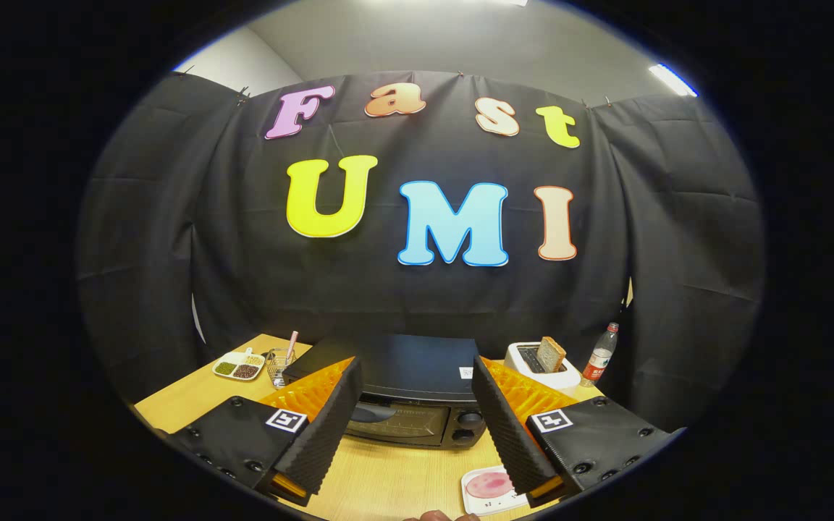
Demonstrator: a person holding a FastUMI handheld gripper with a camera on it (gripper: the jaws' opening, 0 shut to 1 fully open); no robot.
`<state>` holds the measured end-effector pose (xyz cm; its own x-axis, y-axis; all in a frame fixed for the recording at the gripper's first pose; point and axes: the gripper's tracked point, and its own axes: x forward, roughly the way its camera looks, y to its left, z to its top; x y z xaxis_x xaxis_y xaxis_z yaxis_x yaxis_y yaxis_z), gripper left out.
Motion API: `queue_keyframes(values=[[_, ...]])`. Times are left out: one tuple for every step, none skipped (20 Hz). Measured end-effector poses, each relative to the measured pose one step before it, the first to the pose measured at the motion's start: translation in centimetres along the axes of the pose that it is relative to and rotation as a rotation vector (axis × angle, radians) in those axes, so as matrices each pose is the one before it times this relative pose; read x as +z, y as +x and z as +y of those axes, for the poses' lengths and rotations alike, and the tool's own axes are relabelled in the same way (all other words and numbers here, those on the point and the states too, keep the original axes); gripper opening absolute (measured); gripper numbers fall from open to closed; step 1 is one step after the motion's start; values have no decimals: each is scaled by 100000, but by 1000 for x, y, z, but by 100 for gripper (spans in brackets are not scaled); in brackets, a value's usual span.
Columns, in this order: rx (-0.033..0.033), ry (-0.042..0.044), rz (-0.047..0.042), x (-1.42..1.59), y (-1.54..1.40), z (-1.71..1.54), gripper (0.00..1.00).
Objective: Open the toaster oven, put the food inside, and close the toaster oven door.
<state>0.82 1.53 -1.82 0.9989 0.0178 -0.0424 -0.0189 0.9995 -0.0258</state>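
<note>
A black toaster oven (406, 391) stands on the wooden table (388, 485) just beyond my fingers, its door shut, with a handle and knobs on its front. My gripper (417, 420) hovers above the table in front of the oven, open wide, with nothing between the fingers. A small white plate holding a pink slice of food (489, 486) lies on the table close below the right finger (507, 427), partly hidden by it.
A white pop-up toaster (541, 365) with a slice of bread in it stands right of the oven, and a plastic bottle (600, 356) beside it. Left of the oven are a wire basket (281, 365) and a divided dish (238, 366). A fingertip (435, 516) shows at the table's near edge.
</note>
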Motion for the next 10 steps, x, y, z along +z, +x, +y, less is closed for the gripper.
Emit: queue_keyframes(values=[[929, 371, 234, 49, 112, 413, 97], [649, 745, 178, -91, -85, 323, 97], [317, 937, 196, 96, 16, 277, 96], [357, 912, 218, 9, 45, 367, 96], [419, 359, 82, 167, 140, 370, 96], [560, -99, -83, 229, 44, 520, 96], [509, -513, -16, 236, 159, 349, 96], [420, -532, 51, 4, 311, 388, 96], [310, -288, -51, 150, 301, 321, 96], [394, -22, 186, 144, 264, 405, 96]])
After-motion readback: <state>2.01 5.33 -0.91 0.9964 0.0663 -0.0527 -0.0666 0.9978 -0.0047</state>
